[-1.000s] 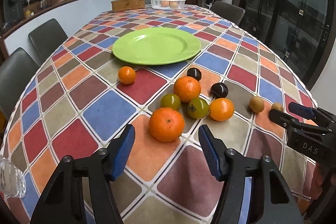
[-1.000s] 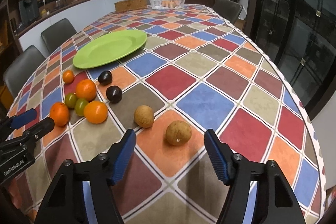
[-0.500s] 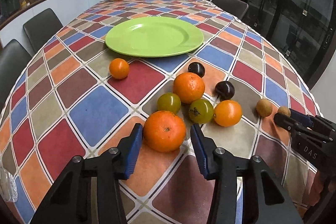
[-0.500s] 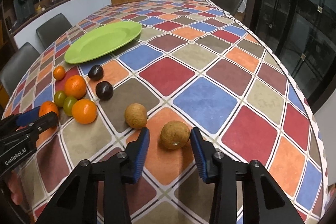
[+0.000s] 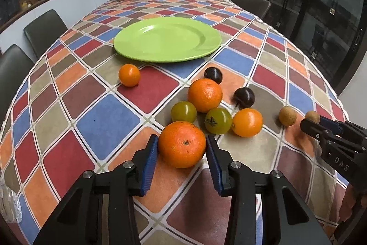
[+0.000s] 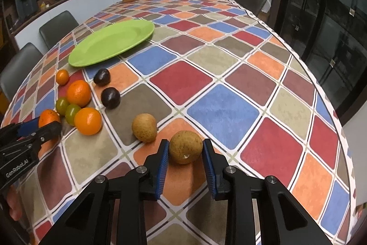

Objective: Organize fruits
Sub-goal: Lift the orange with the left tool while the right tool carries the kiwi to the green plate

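Fruit is all on the checkered tabletop point(image 5: 107, 121) so far; the green plate point(image 5: 167, 38) holds nothing, so by my reading the sorting has hardly begun. The left hand-held gripper point(image 5: 182, 154) has its 2 blue pads against the sides of the large orange point(image 5: 182, 144), which sits on the cloth nearest the camera; the pads look closed on it, though it is not lifted. The right hand-held gripper point(image 6: 185, 153) likewise brackets the brown round fruit point(image 6: 185, 146) with pads touching both flanks. Left waiting are a second brown fruit point(image 6: 144, 127), 2 dark plums point(image 5: 244, 97), 2 green tomatoes point(image 5: 183, 111), another large orange point(image 5: 204, 94) and 2 smaller orange fruits point(image 5: 247, 122), clustered between the plate and the grippers.
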Available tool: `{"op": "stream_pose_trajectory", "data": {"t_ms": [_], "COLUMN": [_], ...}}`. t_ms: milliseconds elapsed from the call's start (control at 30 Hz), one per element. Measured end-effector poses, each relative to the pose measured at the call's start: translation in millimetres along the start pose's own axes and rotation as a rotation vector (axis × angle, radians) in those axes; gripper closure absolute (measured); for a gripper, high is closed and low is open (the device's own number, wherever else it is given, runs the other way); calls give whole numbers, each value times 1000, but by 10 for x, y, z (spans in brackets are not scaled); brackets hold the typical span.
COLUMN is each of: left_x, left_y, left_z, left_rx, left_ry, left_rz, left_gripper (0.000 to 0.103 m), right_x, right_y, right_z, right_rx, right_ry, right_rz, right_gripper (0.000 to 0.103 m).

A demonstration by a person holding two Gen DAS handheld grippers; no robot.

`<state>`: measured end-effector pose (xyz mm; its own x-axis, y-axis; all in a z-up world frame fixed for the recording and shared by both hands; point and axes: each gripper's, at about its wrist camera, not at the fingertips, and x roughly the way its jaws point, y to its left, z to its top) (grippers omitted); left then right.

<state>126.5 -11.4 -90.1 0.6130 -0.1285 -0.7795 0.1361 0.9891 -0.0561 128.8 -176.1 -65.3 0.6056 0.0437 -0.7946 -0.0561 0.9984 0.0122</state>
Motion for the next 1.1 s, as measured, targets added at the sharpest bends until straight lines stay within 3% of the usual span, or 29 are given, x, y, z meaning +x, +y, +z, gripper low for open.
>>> {"op": "stream_pose_trajectory", "data": {"t_ms": [233, 667, 1100], "left_x": [-225, -465, -290], "left_y": [11, 126, 363], "left_z": [17, 326, 880], "left_rx": [17, 55, 29], "left_ry": [-52, -142, -147], "left_rz": [-3, 1, -22], "left_gripper": [63, 63, 63], "right_x": [-228, -388, -90], "right_y": [94, 488, 859], "right_z": [81, 440, 1080], "right_rx": [-43, -123, -153], "right_ry": [-66, -151, -116], "right_rz": [46, 240, 332], "right_gripper": [73, 73, 73]}}
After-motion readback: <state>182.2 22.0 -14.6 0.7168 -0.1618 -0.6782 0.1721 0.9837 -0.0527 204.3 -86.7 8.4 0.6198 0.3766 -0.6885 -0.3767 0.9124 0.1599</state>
